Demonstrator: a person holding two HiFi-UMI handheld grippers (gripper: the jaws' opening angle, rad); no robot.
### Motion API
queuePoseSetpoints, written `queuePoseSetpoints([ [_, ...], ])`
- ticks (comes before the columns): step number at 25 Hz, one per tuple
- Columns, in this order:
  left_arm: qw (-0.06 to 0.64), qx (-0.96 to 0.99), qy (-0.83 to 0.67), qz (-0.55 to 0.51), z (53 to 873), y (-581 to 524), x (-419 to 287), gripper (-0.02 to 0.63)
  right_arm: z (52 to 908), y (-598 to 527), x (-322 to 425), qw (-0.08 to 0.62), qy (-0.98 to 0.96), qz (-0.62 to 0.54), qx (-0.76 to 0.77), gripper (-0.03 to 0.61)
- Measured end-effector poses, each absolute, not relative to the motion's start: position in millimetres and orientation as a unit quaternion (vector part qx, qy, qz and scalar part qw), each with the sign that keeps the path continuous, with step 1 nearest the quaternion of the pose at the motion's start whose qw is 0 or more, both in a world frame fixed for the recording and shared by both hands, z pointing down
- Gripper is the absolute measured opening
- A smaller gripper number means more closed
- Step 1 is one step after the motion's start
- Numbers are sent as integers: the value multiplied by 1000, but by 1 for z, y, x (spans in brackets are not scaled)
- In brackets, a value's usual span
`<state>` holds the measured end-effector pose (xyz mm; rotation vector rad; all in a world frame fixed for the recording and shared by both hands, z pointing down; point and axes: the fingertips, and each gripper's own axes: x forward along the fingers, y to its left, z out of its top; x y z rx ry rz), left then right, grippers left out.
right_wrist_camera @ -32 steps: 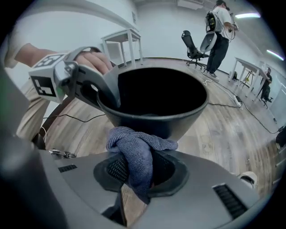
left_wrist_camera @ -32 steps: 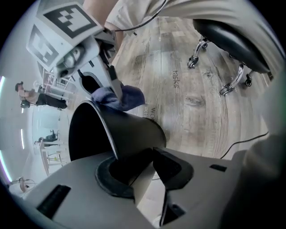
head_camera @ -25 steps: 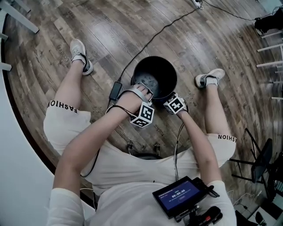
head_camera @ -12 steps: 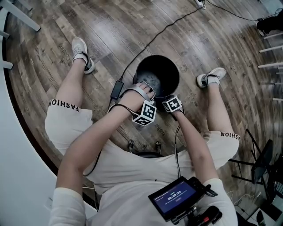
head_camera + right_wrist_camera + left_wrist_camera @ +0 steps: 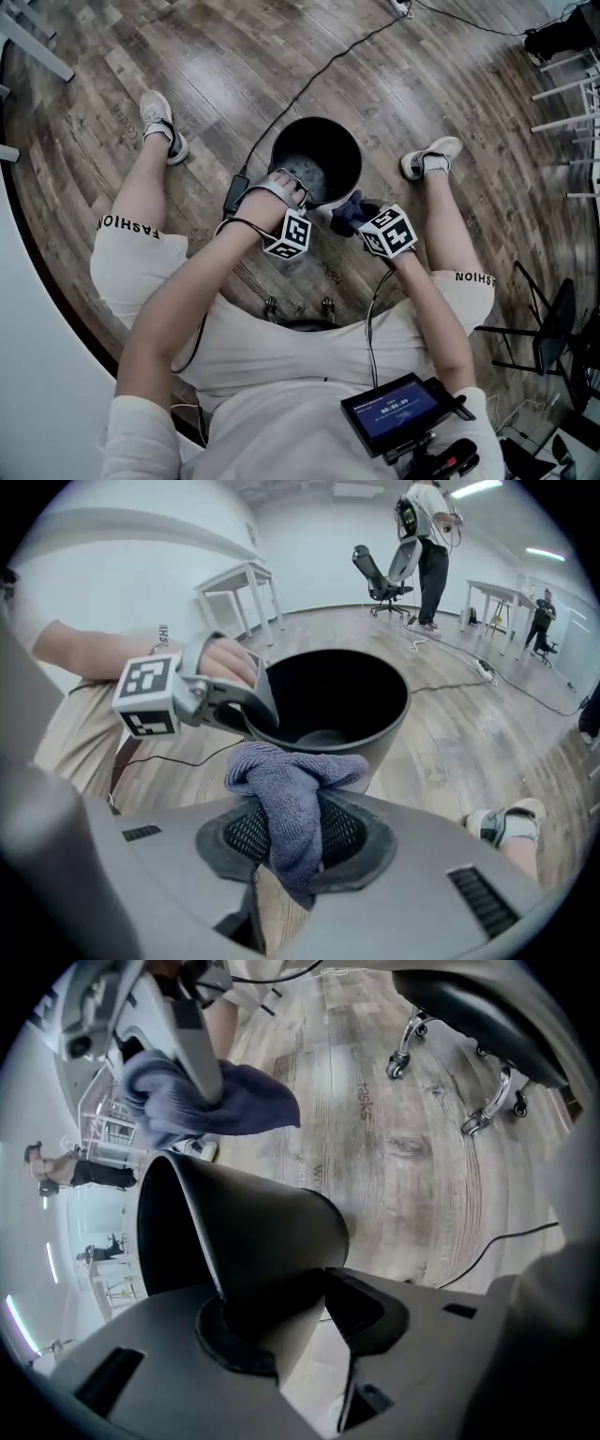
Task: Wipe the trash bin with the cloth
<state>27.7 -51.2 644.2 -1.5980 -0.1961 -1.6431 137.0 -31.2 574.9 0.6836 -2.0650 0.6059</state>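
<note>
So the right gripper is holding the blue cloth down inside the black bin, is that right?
Not quite. The right gripper does hold the blue cloth, but outside the black bin, next to its near rim, as the head view shows.

The trash bin's [image 5: 359,164] mouth stands open from above, but its near rim is taken. The left hand-held gripper [image 5: 292,190] straddles it, and its jaws have just been opening with the wall between them. Just right of it, outside the rim, hangs the right hand-held gripper [image 5: 361,215] clamping the cloth [image 5: 343,218]. The left leg [image 5: 150,202] and right leg [image 5: 452,230] flank the bin, and a cable [image 5: 319,67] runs past its left side. The floor [image 5: 216,66] beyond the bin gives free passage.
</note>
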Motion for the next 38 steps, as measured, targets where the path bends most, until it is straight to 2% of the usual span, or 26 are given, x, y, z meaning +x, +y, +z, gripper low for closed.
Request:
queuePoseSetpoints([
  [3,401,-638,-79,-652,644,-44,32,164,559,-38,132,433,-826,234,276,103],
  [9,387,-647,-94,-651,645,-35,35,160,594,-46,128,465,-809,244,264,103],
  [20,383,-649,-104,-649,644,-34,37,160,744,-46,123,522,-784,260,214,103],
  [23,385,-650,-104,-646,645,-34,40,160,784,-48,127,518,-772,274,246,103],
  [26,382,-654,-98,-646,644,-37,41,160,801,-50,129,480,-778,291,282,103],
  [32,360,-677,-96,-634,643,-34,42,164,764,-33,140,446,-771,345,296,103],
  [35,336,-705,-109,-615,636,-34,35,196,720,-25,150,459,-778,325,281,103],
  [38,356,-685,-104,-626,637,-42,24,199,659,-16,151,448,-795,303,275,103],
])
